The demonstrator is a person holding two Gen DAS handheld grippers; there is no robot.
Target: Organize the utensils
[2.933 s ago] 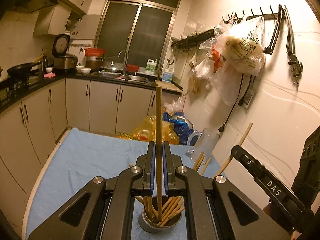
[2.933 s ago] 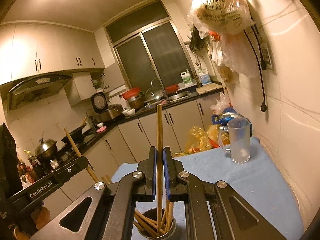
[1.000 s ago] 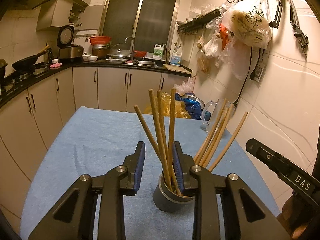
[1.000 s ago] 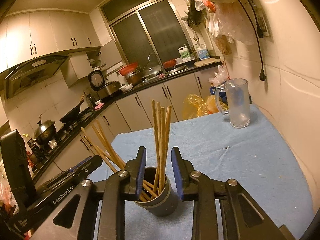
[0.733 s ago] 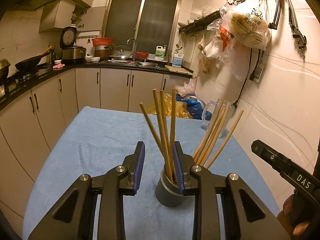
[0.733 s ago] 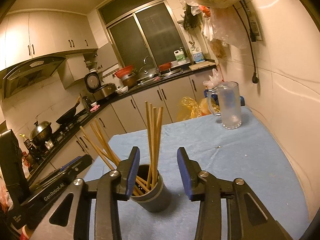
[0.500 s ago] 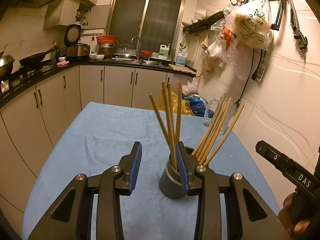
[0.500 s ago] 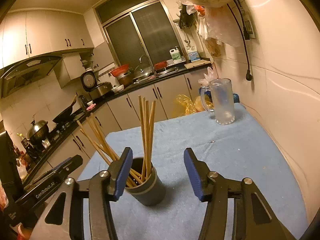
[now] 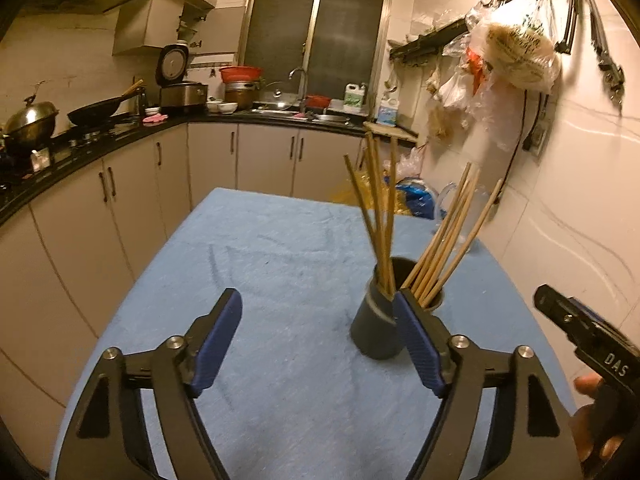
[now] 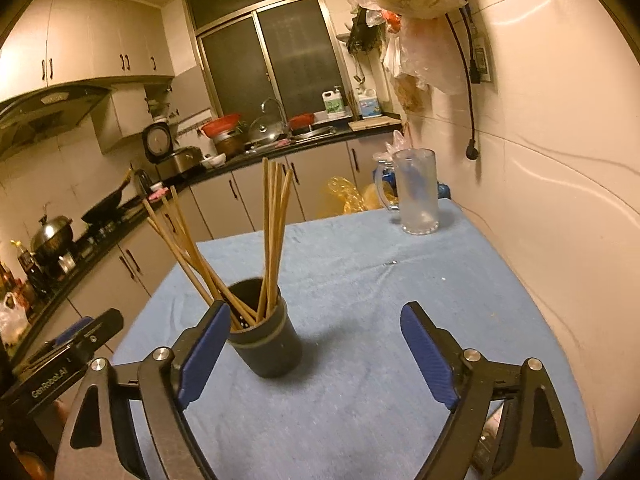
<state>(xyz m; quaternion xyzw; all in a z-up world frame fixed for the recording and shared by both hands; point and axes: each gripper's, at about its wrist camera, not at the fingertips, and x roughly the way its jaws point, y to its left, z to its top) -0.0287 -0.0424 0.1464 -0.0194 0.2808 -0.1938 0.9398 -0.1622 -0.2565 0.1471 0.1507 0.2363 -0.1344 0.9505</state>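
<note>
On the blue tablecloth stood the dark holder of chopsticks. Only the right view showed the glass mug whole. Both the left gripper and right gripper had just been opening, jaws wide, gripping nothing. Kitchen counters lay behind.

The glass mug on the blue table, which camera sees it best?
The right wrist view: the glass mug stands whole and unblocked at the far end of the blue table. In the left wrist view only its handle shows clearly behind the chopsticks.
</note>
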